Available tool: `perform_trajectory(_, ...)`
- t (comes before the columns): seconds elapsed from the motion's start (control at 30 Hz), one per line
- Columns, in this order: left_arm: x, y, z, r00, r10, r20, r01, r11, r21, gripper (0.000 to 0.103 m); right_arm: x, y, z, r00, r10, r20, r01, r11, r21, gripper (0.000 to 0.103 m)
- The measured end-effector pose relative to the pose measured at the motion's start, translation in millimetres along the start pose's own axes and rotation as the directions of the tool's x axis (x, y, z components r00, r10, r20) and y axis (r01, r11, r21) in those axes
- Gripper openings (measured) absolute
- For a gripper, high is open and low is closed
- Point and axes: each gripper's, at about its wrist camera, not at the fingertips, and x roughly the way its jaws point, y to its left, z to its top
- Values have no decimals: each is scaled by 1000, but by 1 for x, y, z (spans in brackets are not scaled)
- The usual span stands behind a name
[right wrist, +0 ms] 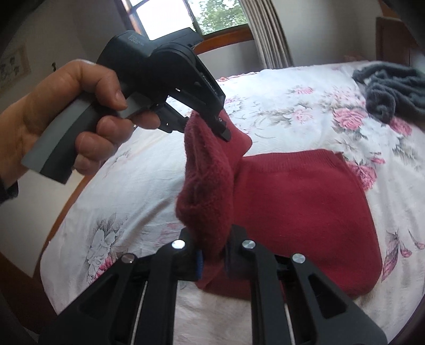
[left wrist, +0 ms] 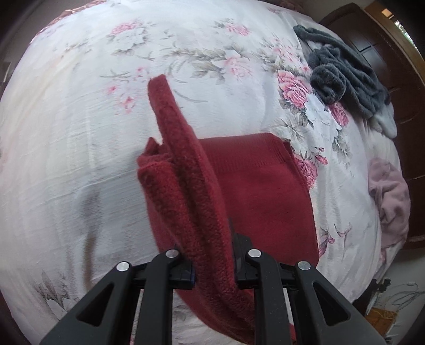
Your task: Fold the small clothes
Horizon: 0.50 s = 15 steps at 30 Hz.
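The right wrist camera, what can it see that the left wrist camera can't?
Only the right wrist view shows a hand holding the left gripper, shut on the raised edge of the fuzzy dark red garment, plus a bright window and striped curtain.

Only the left wrist view shows a crumpled pale pink cloth at the bed's edge.

Both show the red garment, the white bedspread with pink flowers, the heap of fluffy dark grey clothes, and the right gripper shut on the garment.

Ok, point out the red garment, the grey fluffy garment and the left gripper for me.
red garment [left wrist: 260, 180], left wrist view, flat part lying on the bed.
grey fluffy garment [left wrist: 345, 77], left wrist view, middle of the heap.
left gripper [right wrist: 221, 127], right wrist view, fingertips clamping the red edge.
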Motion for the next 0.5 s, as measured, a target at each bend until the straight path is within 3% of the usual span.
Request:
perform_trajectory(0.3,26,-33,12,999,25,-20,-25,1000,16,17,-2,-45,0,1000,11,16,-12,996,84,9)
perform_trajectory(0.5,37,-47,17,998,47,-38,-45,998,31,17,-2,-54,-3,1000,5,16,-7,995,97,9)
